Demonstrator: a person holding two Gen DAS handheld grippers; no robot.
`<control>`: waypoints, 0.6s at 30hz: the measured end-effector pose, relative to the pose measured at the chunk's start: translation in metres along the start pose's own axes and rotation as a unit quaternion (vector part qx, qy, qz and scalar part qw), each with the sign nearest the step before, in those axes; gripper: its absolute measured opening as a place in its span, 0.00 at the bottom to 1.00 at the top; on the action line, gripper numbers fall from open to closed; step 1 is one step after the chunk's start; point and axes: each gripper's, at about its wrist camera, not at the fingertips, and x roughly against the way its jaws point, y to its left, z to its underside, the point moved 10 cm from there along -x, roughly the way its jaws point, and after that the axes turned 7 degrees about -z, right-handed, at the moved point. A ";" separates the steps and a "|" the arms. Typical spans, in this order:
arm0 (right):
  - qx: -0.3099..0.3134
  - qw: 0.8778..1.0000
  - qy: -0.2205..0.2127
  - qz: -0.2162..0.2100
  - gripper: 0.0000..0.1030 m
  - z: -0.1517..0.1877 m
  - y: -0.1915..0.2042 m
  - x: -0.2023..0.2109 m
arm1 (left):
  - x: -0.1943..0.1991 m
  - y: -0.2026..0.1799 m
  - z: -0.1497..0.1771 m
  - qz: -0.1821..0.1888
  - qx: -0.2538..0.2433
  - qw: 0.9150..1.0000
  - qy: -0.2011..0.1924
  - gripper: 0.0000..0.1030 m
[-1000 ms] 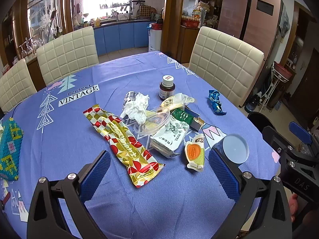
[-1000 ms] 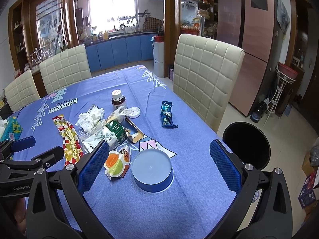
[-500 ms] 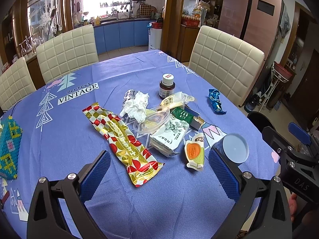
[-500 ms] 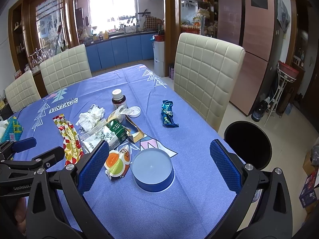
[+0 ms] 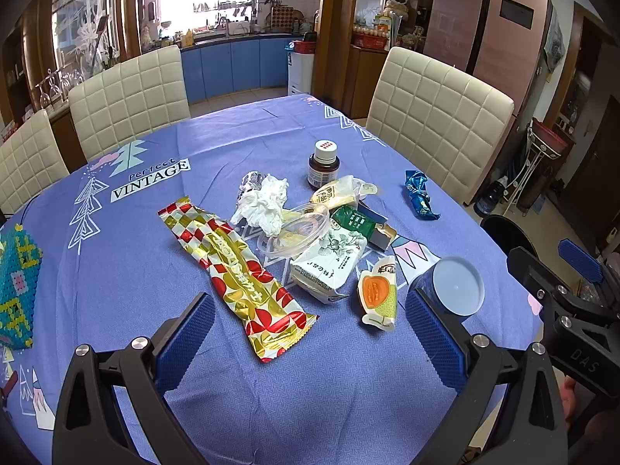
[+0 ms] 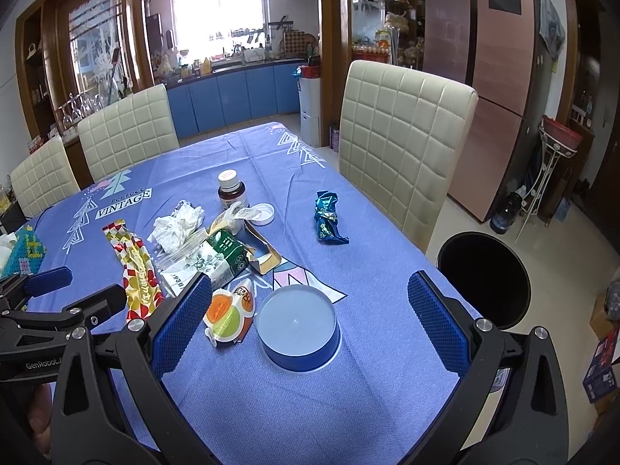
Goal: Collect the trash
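Trash lies in a heap on the blue tablecloth [image 5: 162, 271]: a red-gold wrapper [image 5: 236, 271], a crumpled tissue [image 5: 263, 205], a clear plastic lid [image 5: 298, 232], a white pack [image 5: 329, 259], a green packet [image 5: 352, 221], an orange-green jelly pack [image 5: 378, 294], a blue foil wrapper [image 5: 418, 199] and a brown bottle [image 5: 323, 164]. An upturned blue cup [image 6: 298, 319] stands between my right gripper's fingers. My left gripper [image 5: 310, 333] is open above the table, near the red-gold wrapper's end. My right gripper [image 6: 310, 321] is open and empty.
A black bin [image 6: 484, 279] stands on the floor right of the table. Cream chairs [image 6: 403, 135] ring the table. A beaded tissue box [image 5: 15, 279] sits at the left edge. The right gripper shows in the left wrist view [image 5: 573, 298].
Both views have shifted only slightly; the left gripper has drifted a little. Nothing on the table has moved and both grippers stay open.
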 end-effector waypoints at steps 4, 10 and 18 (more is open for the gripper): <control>0.001 1.000 0.000 0.000 0.97 0.000 0.000 -0.001 | 0.000 0.000 0.000 0.001 0.002 1.000 0.001 0.93; 0.000 1.000 0.001 -0.001 0.97 0.001 0.001 -0.001 | 0.000 0.001 0.000 -0.001 0.002 1.000 0.001 0.93; 0.000 1.000 0.001 -0.001 0.97 0.000 0.000 0.000 | 0.000 0.000 0.000 0.001 0.001 1.000 0.001 0.93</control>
